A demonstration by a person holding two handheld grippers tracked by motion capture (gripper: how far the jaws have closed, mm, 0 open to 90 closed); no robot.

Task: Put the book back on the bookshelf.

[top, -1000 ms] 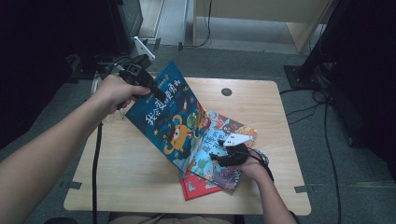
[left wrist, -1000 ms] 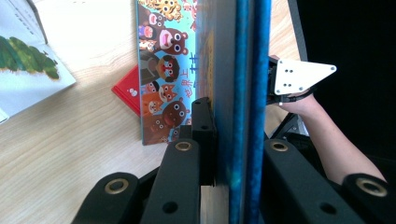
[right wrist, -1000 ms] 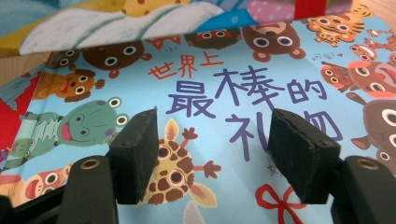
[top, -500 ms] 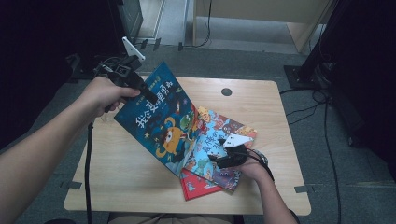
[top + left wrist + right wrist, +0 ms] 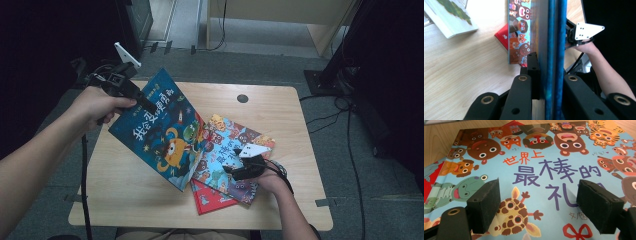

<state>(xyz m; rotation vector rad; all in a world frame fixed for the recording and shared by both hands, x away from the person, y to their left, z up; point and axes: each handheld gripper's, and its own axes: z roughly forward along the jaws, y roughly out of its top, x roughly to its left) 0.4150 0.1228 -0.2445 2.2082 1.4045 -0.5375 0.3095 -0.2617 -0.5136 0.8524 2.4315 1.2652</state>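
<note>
My left gripper (image 5: 131, 92) is shut on the upper left corner of a dark blue picture book (image 5: 165, 132) and holds it tilted above the table (image 5: 285, 115). In the left gripper view the jaws (image 5: 549, 75) clamp the blue book's edge (image 5: 554, 37). A light blue animal book (image 5: 225, 150) lies flat on top of a red book (image 5: 212, 199). My right gripper (image 5: 239, 168) hovers over the animal book (image 5: 536, 157). Its jaws (image 5: 541, 207) have just been opening and now stand wide, with nothing clamped between the pads (image 5: 484, 205).
A pale book with a green picture (image 5: 451, 17) lies on the wood in the left gripper view. The table has a round cable hole (image 5: 242, 98) at the back. Cables (image 5: 350, 150) run over the floor on the right. Dark equipment (image 5: 135, 20) stands behind the table's left corner.
My left gripper has carried the blue book to the left, and more of the animal book's cover shows now. The right hand has stayed in place.
</note>
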